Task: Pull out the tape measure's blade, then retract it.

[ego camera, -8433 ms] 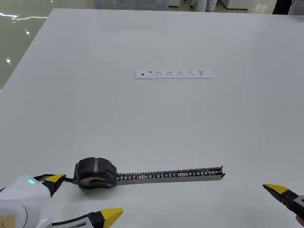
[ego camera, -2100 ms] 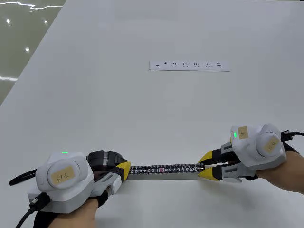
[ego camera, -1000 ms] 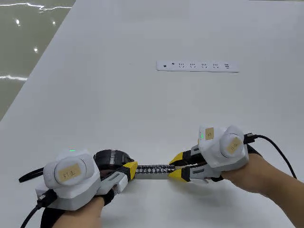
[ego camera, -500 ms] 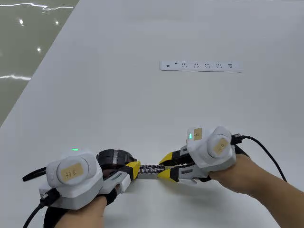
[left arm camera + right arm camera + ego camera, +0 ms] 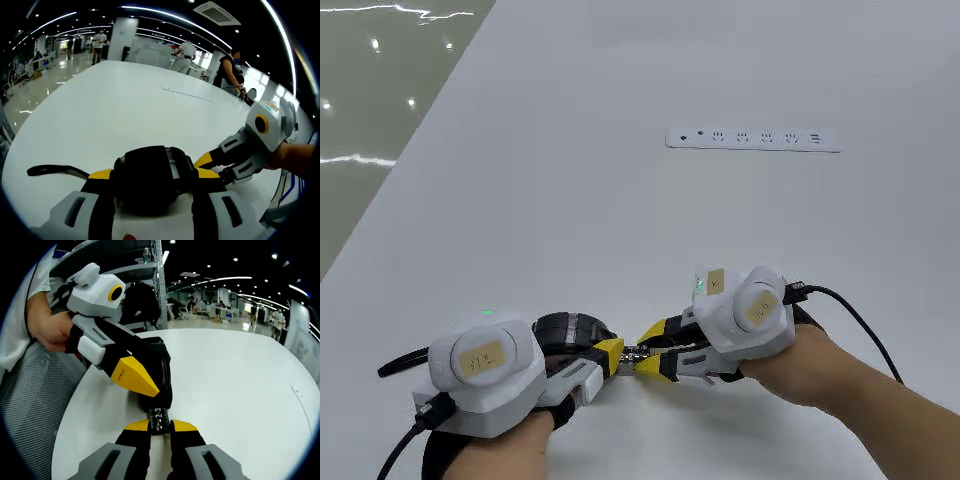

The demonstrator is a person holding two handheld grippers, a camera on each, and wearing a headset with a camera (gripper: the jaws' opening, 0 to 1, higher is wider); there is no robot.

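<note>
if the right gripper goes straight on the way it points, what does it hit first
The tape measure's case, most likely: the right gripper is shut on the short blade and points along it at the case, held in the left gripper.

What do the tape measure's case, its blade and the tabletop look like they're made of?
Tape measure case: matte black with moulded grooves, probably rubber-coated plastic.
Blade: thin dark strip with printed white numerals, likely painted steel.
Tabletop: smooth white with a faint sheen, perhaps laminate.
</note>
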